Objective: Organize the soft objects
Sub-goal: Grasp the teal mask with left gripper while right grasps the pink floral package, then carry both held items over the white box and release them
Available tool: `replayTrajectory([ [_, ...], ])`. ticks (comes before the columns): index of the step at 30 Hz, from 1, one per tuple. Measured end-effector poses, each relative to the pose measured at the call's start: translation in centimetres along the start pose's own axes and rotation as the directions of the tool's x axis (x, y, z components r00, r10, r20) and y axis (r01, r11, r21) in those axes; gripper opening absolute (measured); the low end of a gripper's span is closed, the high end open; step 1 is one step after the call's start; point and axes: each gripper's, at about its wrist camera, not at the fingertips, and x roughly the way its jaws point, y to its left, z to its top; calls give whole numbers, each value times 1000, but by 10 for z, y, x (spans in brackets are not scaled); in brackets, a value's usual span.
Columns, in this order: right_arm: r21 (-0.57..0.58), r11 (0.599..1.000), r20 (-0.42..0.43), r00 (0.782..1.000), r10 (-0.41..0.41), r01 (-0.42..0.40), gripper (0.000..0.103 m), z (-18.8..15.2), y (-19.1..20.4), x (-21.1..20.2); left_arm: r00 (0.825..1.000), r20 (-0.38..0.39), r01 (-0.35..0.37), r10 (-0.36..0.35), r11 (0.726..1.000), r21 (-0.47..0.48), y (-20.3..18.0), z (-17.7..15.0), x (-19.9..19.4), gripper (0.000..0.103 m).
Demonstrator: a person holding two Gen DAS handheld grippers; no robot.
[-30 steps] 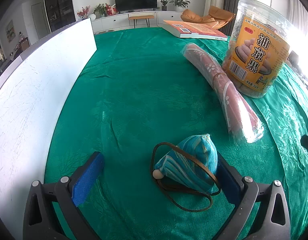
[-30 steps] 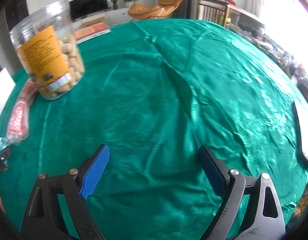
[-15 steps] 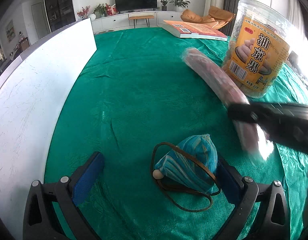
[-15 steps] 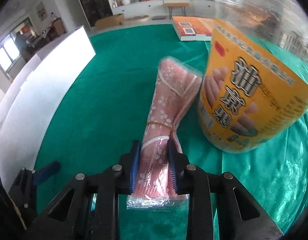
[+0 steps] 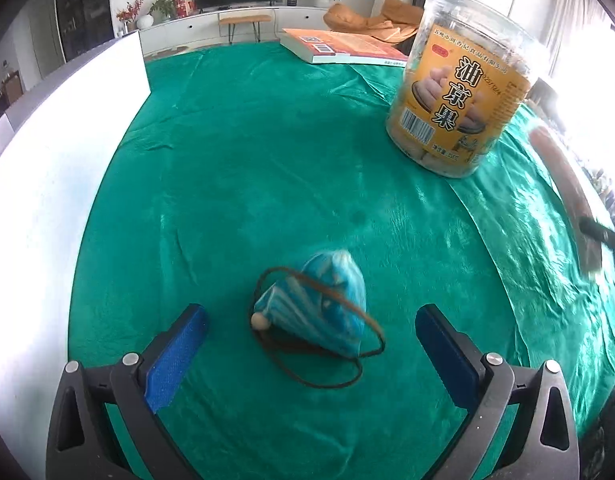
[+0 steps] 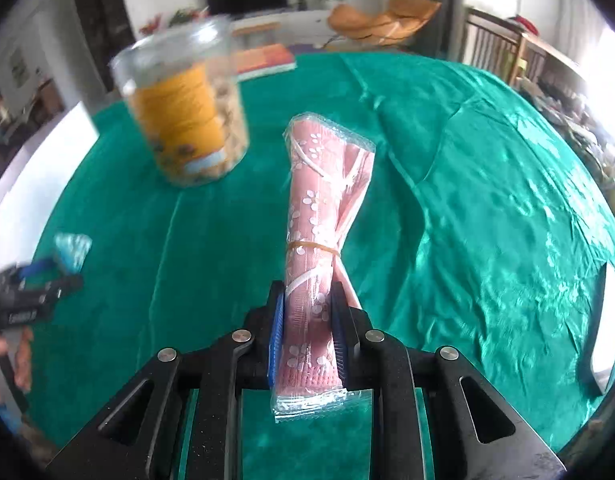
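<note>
A pink roll (image 6: 311, 240) printed with white blossoms, sealed in clear plastic and bound at mid-length by a rubber band, is clamped near its lower end between the blue pads of the right gripper (image 6: 307, 320). The roll stands off the green tablecloth (image 6: 487, 200), its free end pointing away from the camera; the wrapper's flat sealed edge hangs below the jaws. In the left wrist view the same roll appears only as a blurred reddish streak at the far right edge, over the cloth to the right of the jar.

A blue-striped soft pouch (image 5: 315, 304) lies on the cloth between the widely parted fingers of the left gripper (image 5: 311, 344), touching neither pad. A thin brown cord (image 5: 327, 376) loops around and in front of it, and a small pale bead (image 5: 258, 322) sits at its left tip. In the right wrist view the pouch shows at far left, just beyond the left gripper's fingertips, slightly blurred.

A clear plastic snack jar (image 5: 463, 80) with an orange label stands upright on the cloth, well beyond the pouch and to its right. An orange-covered book (image 5: 343, 46) lies flat at the far edge of the table. A white board (image 5: 47, 184) runs along the table's left side.
</note>
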Motion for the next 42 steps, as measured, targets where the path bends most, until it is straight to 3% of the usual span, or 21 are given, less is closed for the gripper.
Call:
replayTrajectory([
  [3, 6, 1000, -28, 1000, -8, 8, 31, 28, -4, 33, 997, -3, -72, 72, 997, 3, -9, 6, 8, 73],
  [4, -2, 1000, -60, 998, -18, 18, 37, 36, 0, 44, 996, 9, -87, 87, 996, 10, -11, 8, 8, 65],
  [5, -10, 1000, -86, 996, -20, 20, 51, 43, 4, 55, 996, 17, -84, 84, 996, 21, -14, 10, 8, 53],
  [6, -24, 1000, -96, 995, -13, 11, 56, 48, 10, 63, 996, 18, -89, 89, 996, 27, -15, 13, 9, 49],
  [7, -41, 999, -103, 994, -20, 16, 53, 51, 17, 70, 997, 18, -76, 75, 997, 27, -15, 14, 8, 48],
  [8, -58, 997, -114, 992, -48, 42, 26, 56, 18, 74, 999, 11, -43, 43, 999, 16, -13, 17, 8, 46],
  [9, -59, 996, -117, 990, -77, 70, 22, 59, 18, 76, 1000, 9, -20, 20, 1000, -5, -11, 20, 7, 46],
  [14, 24, 1000, -44, 999, 16, -15, 20, 87, 15, 61, 993, 90, 79, -71, 992, -97, -1, 50, -22, 45],
  [24, -39, 994, 32, 994, 101, -100, 20, 168, 53, 17, 974, 205, 118, -97, 988, -96, 12, 119, -74, 45],
  [30, -132, 972, 46, 978, 204, -196, 20, 180, 107, -28, 953, 272, 169, -131, 978, -119, 42, 134, -124, 45],
  [33, -212, 930, 6, 951, 309, -301, 20, 171, 161, -45, 953, 288, 140, -93, 979, -147, 75, 122, -153, 45],
  [35, -256, 886, -29, 919, 393, -387, 20, 159, 203, -55, 955, 294, 86, -31, 980, -177, 104, 106, -175, 46],
  [40, -284, 744, -160, 795, 585, -605, 21, 124, 309, -63, 954, 239, -108, 181, 951, -291, 181, 59, -218, 48],
  [41, -280, 715, -188, 767, 613, -640, 21, 117, 329, -62, 946, 222, -165, 238, 938, -303, 194, 49, -226, 52],
  [42, -270, 686, -214, 737, 642, -676, 26, 110, 347, -62, 937, 214, -204, 277, 929, -309, 203, 41, -232, 68],
])
